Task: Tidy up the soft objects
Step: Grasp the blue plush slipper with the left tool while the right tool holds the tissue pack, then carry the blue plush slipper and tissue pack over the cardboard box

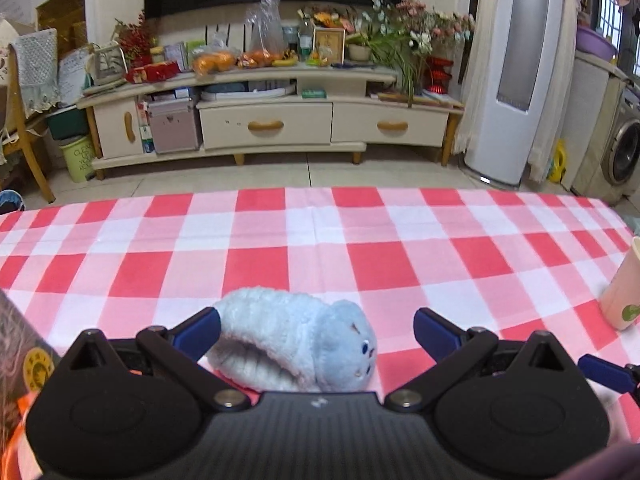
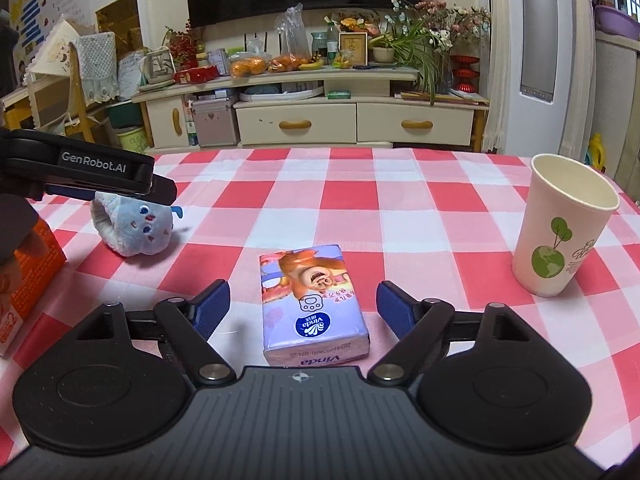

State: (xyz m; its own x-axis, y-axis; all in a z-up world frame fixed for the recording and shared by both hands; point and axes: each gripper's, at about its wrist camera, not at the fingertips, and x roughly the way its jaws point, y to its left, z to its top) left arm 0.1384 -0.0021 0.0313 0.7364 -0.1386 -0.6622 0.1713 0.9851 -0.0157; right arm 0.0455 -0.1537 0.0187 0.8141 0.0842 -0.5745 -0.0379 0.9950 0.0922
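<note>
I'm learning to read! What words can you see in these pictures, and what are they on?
"GenRobot.AI": on the side of the left gripper, seen from the right wrist view.
"Vinda": on the tissue pack, upside down, on its top and its near end.
"CLEAN UP YOUR ROOM", partly hidden: on the green bin.
Too small or blurred: the tissue pack's other print, the orange box, the paper cup.

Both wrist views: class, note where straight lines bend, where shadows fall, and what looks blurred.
Left wrist view: the tablecloth's far edge bows, and the paper cup at the frame edge is smeared. Right wrist view: the tissue pack and blue plush toy are sharp, with soft shadows beside them; the cabinet curves.
</note>
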